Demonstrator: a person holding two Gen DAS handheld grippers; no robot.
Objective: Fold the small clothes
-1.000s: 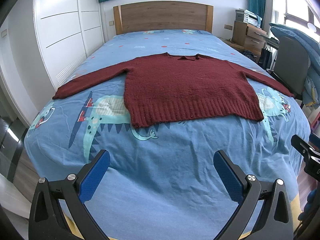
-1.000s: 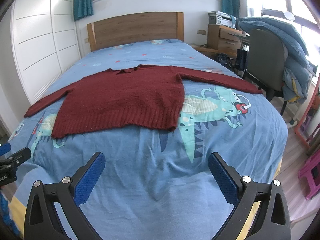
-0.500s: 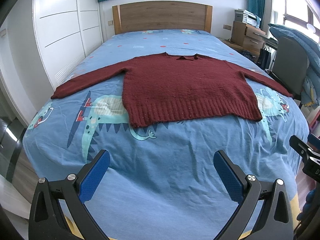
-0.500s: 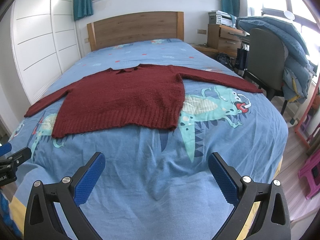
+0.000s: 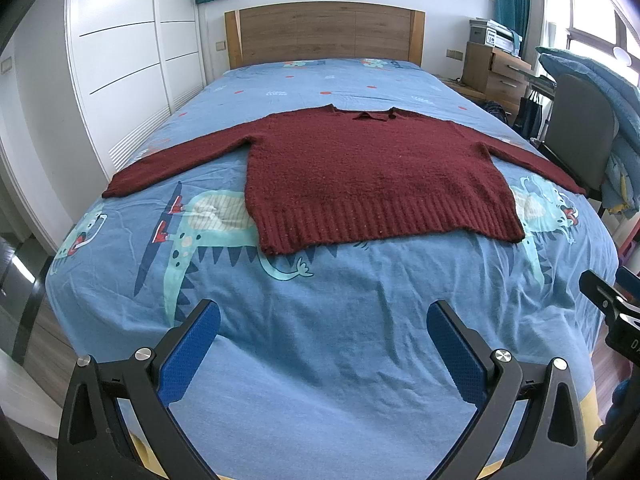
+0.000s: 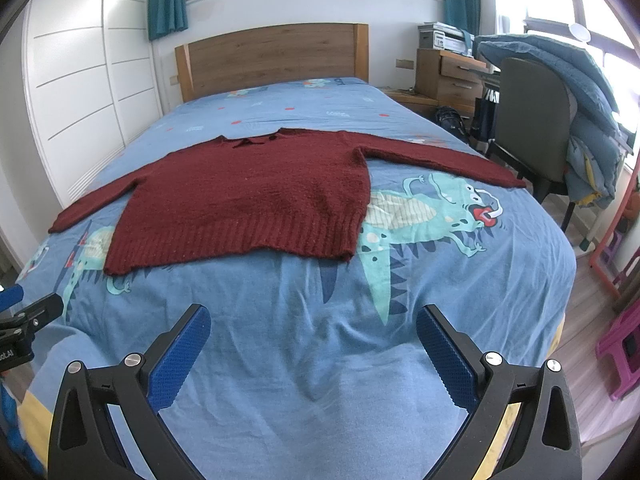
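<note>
Both grippers, left gripper (image 5: 323,320) and right gripper (image 6: 313,323), hang over the bed (image 5: 340,340) with jaws wide apart; ahead lies a flat red sweater (image 5: 360,172), sleeves spread.

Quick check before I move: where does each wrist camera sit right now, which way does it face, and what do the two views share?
Left wrist: on the left gripper at the bed's foot, facing the headboard; its open blue fingers show, with the other gripper at the right edge.
Right wrist: on the right gripper, same direction, further right; open fingers show, the left gripper at the left edge.
Shared: the red sweater spread flat on the dinosaur sheet, headboard, chair.
</note>
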